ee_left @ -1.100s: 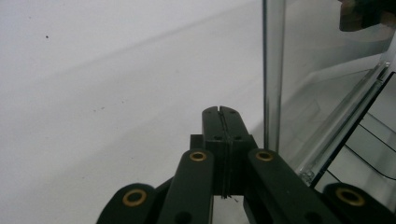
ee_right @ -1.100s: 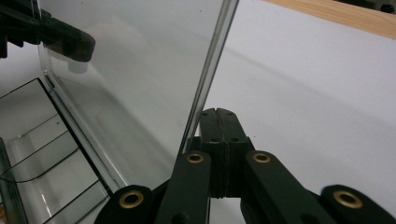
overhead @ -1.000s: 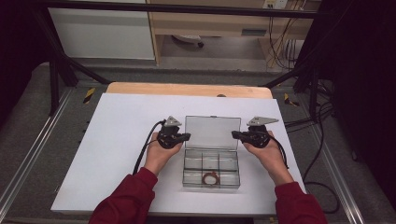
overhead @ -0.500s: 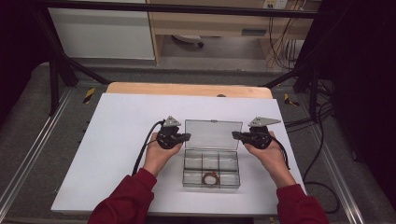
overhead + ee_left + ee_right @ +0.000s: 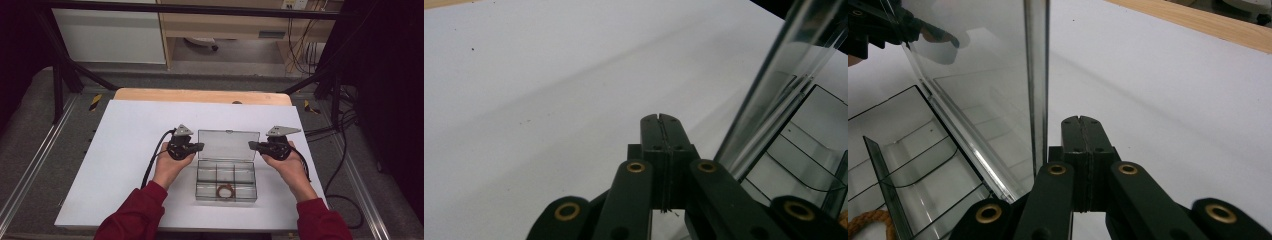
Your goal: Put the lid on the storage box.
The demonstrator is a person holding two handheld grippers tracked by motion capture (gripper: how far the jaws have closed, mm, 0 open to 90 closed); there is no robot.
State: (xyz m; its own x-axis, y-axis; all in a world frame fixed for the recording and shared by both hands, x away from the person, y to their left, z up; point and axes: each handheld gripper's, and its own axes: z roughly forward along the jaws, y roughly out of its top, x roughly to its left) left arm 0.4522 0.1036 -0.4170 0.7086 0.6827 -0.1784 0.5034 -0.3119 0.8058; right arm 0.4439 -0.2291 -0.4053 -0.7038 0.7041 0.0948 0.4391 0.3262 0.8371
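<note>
While the clear compartment box [image 5: 226, 172] sits mid-surface [image 5: 125, 150] with its lid [image 5: 228, 144] already upright and a brown cord ring [image 5: 225, 190] in a front compartment, left gripper [image 5: 197, 147] and right gripper [image 5: 252, 145] flank the lid, jaws closed on nothing, so closing it appears left.

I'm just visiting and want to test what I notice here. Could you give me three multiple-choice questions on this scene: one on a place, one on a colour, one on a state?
1. Where does the brown ring lie?
A. In a front compartment of the clear box
B. On the white sheet
C. In the left tongs

2. What colour are the person's sleeves?
A. Blue
B. Red
C. Grey

3. How does the box's lid stand?
A. Shut flat
B. Taken off
C. Raised open

Answers: 1 A, the high view shows it inside the box, nearest the person. 2 B, both forearms are red. 3 C, the lid stands up behind the compartments.
</note>
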